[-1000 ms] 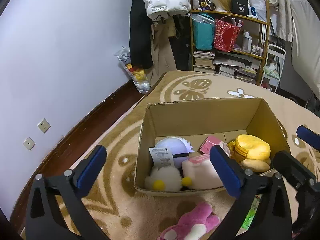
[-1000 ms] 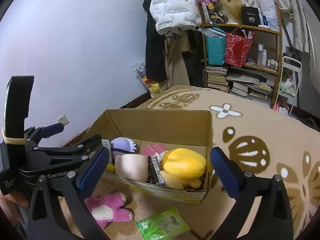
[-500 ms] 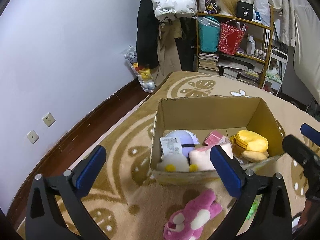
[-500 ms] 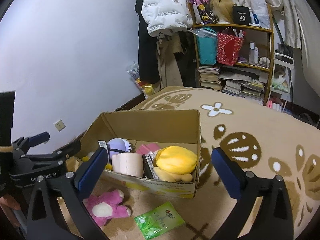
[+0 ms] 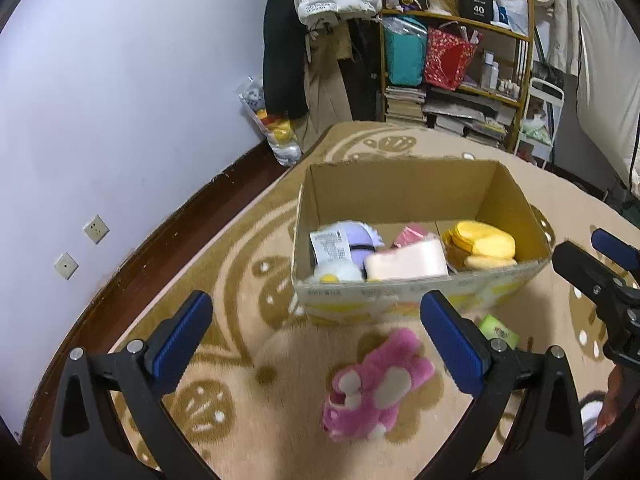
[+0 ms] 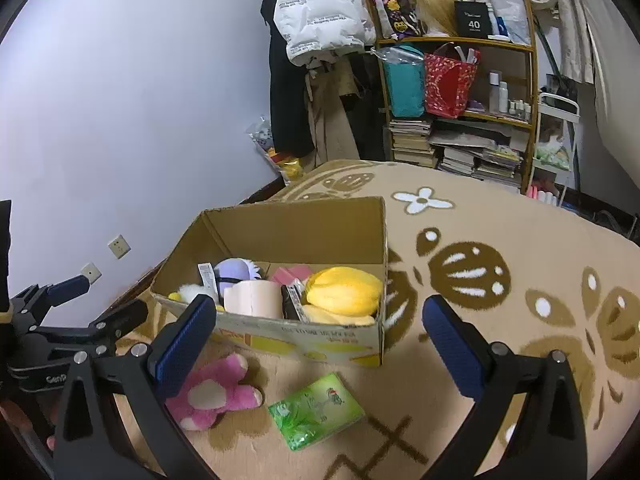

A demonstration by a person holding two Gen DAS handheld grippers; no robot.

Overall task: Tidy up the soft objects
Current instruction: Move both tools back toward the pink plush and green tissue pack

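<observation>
An open cardboard box stands on the rug. Inside it lie a purple plush with a white tag, a pale pink roll and a yellow plush. A pink plush bear lies on the rug in front of the box, and a green packet sits to its right. My left gripper hangs open above the bear, nothing between its fingers. My right gripper is open too, over the box's front wall and the packet.
The beige patterned rug spreads right of the box. A lilac wall with sockets runs along the left. A packed shelf, hanging coats and a bag of toys stand behind.
Both grippers have pulled back and away from the box, so the bear and the green packet now show more fully on the rug. Both stay open.
</observation>
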